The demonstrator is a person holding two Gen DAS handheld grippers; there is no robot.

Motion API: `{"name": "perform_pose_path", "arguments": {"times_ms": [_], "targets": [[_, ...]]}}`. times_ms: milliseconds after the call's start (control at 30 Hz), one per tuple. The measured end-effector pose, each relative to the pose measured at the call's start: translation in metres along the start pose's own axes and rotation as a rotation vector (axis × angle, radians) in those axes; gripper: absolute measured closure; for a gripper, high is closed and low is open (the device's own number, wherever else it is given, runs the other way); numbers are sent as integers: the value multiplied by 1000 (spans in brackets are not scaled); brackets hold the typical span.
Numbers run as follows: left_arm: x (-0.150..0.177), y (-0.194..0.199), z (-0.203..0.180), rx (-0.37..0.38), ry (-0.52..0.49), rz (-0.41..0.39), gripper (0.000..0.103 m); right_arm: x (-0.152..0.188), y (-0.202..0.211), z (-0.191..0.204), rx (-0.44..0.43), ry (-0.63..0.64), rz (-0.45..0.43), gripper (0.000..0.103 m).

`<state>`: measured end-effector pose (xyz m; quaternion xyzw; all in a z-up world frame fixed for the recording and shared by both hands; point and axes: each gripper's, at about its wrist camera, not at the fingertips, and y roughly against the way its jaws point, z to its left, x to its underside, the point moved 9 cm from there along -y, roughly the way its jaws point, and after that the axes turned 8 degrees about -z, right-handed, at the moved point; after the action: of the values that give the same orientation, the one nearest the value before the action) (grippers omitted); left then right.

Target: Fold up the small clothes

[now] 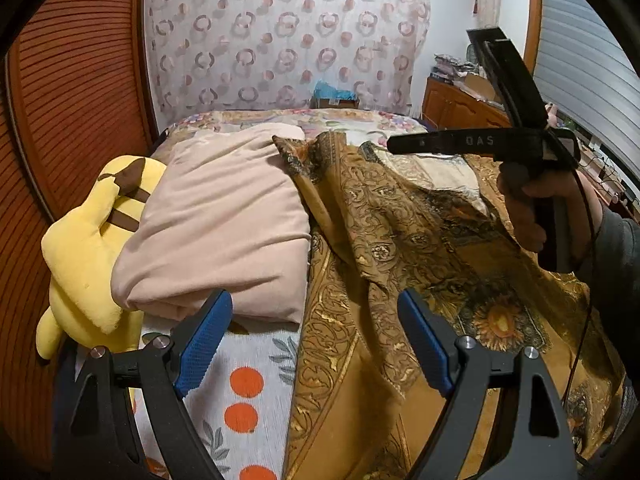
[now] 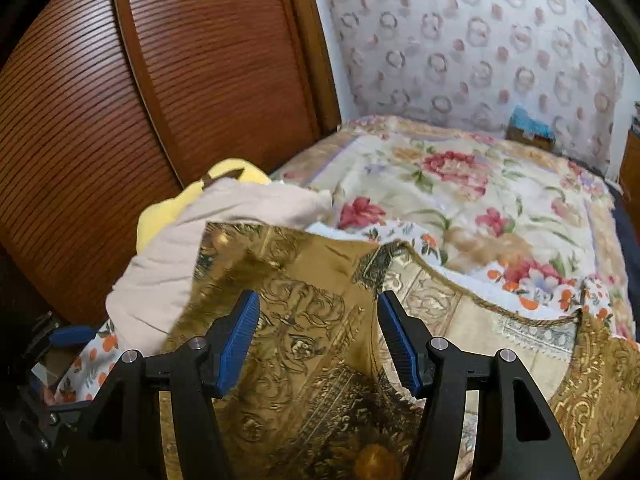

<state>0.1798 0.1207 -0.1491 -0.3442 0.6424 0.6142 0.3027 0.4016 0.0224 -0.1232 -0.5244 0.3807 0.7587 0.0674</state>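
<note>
A golden-brown garment (image 1: pixel 400 240) with an ornate print lies crumpled on the bed, its near edge falling toward me. My left gripper (image 1: pixel 316 338) hovers open over that garment's left edge and the orange-dotted sheet (image 1: pixel 244 384), with nothing between its blue pads. A hand (image 1: pixel 536 216) holds my right gripper (image 1: pixel 484 141) above the garment's right side. In the right wrist view the right gripper (image 2: pixel 318 340) stands open just over the golden-brown garment (image 2: pixel 304 320); a fold of cloth rises between the jaws, but the pads do not press it.
A folded pale pink cloth (image 1: pixel 224 224) lies left of the garment, with a yellow plush toy (image 1: pixel 88 248) beside it against the wooden slatted doors (image 1: pixel 76 80). A floral bedspread (image 2: pixel 460 200) covers the far bed. A wooden cabinet (image 1: pixel 456 104) stands at the back right.
</note>
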Motion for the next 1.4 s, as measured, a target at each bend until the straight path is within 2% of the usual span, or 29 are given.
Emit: {"name": "perform_pose_path", "arguments": {"times_ms": [133, 167, 233, 300, 367, 433, 533, 667, 800, 833, 900, 933, 967, 1000, 1067, 1200, 1267, 1400], "targets": [[-6, -5, 2, -2, 2, 5, 18, 9, -18, -1, -23, 22, 91, 42], [-9, -6, 3, -5, 1, 3, 18, 13, -23, -1, -19, 31, 113, 48], [-13, -8, 4, -9, 2, 0, 18, 14, -30, 4, -21, 50, 140, 53], [-17, -10, 5, -10, 4, -1, 18, 15, -34, 4, 11, 75, 158, 65], [-19, -13, 7, -12, 5, 0, 18, 13, -32, 2, 10, 84, 158, 97], [-20, -15, 6, -11, 5, 2, 18, 11, -33, 3, -26, 75, 162, 100], [-20, -17, 6, -11, 5, 6, 18, 2, -18, 3, -32, 104, 111, 102], [-22, -20, 5, -17, -1, 4, 18, -10, 11, -11, 42, 101, 49, 102], [-33, -26, 4, -12, -5, -8, 18, 1, 12, -18, 45, 86, 95, 101], [-37, -28, 3, -7, -5, -10, 18, 4, 10, -17, 55, 97, 112, 97], [-45, -30, 1, 10, -12, -15, 18, 4, 11, -17, 88, 111, 118, 79], [-49, -32, -1, 17, -18, -16, 18, 1, 15, -17, 89, 113, 104, 65], [-52, -34, -4, 26, -24, -15, 18, -1, 20, -19, 97, 114, 89, 59], [-54, -37, -6, 36, -30, -11, 18, -3, 27, -20, 107, 116, 76, 57], [-57, -46, -16, 63, -47, 12, 29, -1, 45, -26, 142, 116, 53, 48], [-59, -70, -35, 117, -72, 63, 47, 18, 80, -48, 216, 98, 39, 47], [-57, -82, -37, 115, -73, 98, 59, 31, 100, -59, 276, 98, 43, 47], [-54, -104, -38, 89, -96, 147, 67, 62, 114, -80, 340, 54, 74, 47]]}}
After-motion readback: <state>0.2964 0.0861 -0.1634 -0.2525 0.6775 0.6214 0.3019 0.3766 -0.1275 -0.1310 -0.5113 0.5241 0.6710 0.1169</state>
